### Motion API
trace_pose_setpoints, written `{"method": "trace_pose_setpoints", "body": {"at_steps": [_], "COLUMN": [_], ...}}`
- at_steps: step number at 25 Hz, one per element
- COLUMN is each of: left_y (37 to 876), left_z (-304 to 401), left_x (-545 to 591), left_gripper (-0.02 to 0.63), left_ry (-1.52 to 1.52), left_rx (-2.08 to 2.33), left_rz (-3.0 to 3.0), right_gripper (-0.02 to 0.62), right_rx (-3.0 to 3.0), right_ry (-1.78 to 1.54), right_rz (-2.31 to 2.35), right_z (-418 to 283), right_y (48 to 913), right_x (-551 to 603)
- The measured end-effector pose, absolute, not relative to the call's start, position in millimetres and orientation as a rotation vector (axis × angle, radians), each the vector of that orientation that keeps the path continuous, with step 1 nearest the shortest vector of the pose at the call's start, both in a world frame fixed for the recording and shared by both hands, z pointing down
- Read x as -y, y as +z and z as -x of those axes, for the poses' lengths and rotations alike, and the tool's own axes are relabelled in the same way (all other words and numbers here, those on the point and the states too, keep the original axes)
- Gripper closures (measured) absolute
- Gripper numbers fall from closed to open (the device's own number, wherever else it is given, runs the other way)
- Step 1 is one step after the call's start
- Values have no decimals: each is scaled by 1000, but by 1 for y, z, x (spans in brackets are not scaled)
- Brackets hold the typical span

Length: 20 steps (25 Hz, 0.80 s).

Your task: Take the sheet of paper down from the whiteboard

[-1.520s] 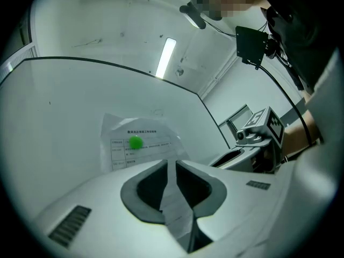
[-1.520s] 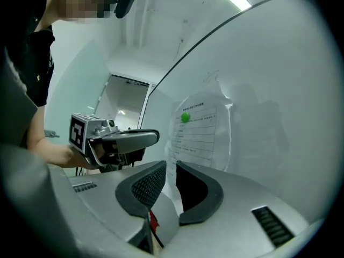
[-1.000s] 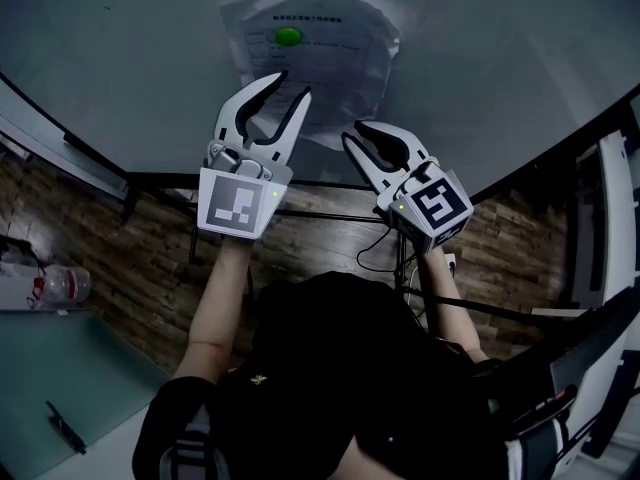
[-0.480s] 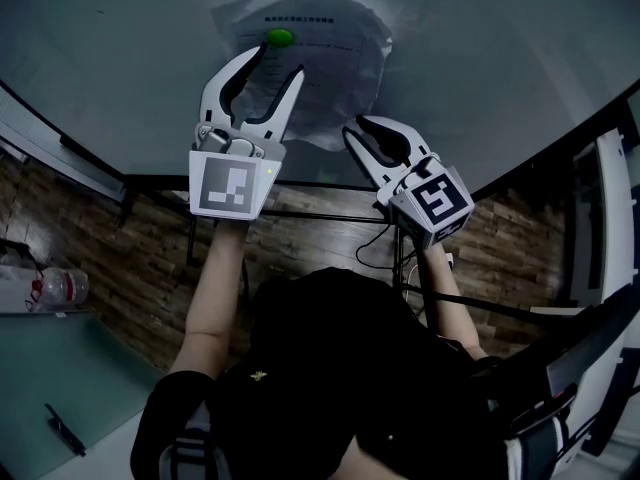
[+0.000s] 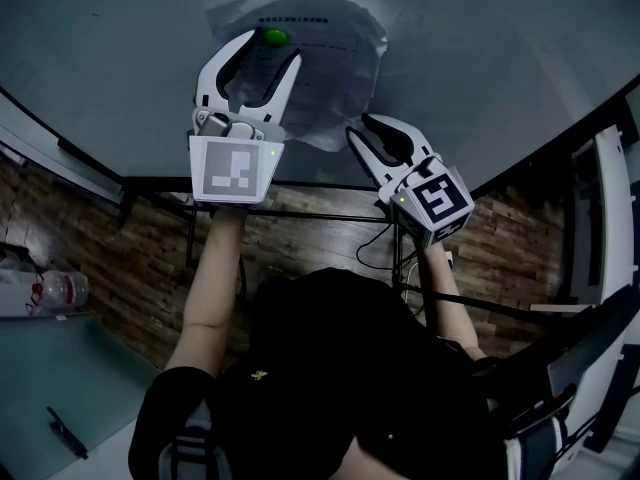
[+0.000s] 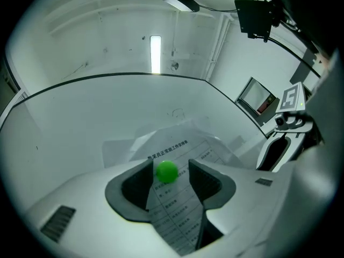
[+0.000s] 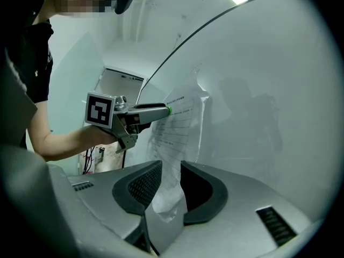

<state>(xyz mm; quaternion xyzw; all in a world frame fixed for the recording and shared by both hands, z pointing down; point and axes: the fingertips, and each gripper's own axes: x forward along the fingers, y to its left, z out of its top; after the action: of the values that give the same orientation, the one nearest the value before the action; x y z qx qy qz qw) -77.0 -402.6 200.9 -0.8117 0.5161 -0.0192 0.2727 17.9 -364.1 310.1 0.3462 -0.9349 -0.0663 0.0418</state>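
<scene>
Sheet of paper (image 5: 330, 68) is up on the whiteboard (image 5: 480, 58), pinned by a green magnet (image 5: 273, 37) near its top edge. Left gripper (image 5: 270, 48): jaws spread, have just been opening, magnet sits between them, not squeezed. Right gripper (image 7: 171, 171): jaws apart, also just been opening, sheet's crumpled lower corner hangs between them, not pinched.

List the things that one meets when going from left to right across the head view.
bottle → left gripper → right gripper
</scene>
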Motion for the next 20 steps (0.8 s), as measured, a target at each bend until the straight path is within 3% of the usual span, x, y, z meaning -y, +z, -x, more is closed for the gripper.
{"method": "trace_pose_setpoints", "body": {"at_steps": [12,20], "left_y": [204,201], "left_z": [76,81], "left_x": [408,409], "left_gripper": [404,449], "left_ry": [-94,-97], "left_rx": [-1426,-1466], "left_rz": [2120,2062], "right_gripper": [463,462], "right_rx": [2852,2859], "right_ry": [-202,-215], "right_rz": [-1091,-1073], "right_z": [-25,-25], "right_y": [309,303], "right_x": [372,376]}}
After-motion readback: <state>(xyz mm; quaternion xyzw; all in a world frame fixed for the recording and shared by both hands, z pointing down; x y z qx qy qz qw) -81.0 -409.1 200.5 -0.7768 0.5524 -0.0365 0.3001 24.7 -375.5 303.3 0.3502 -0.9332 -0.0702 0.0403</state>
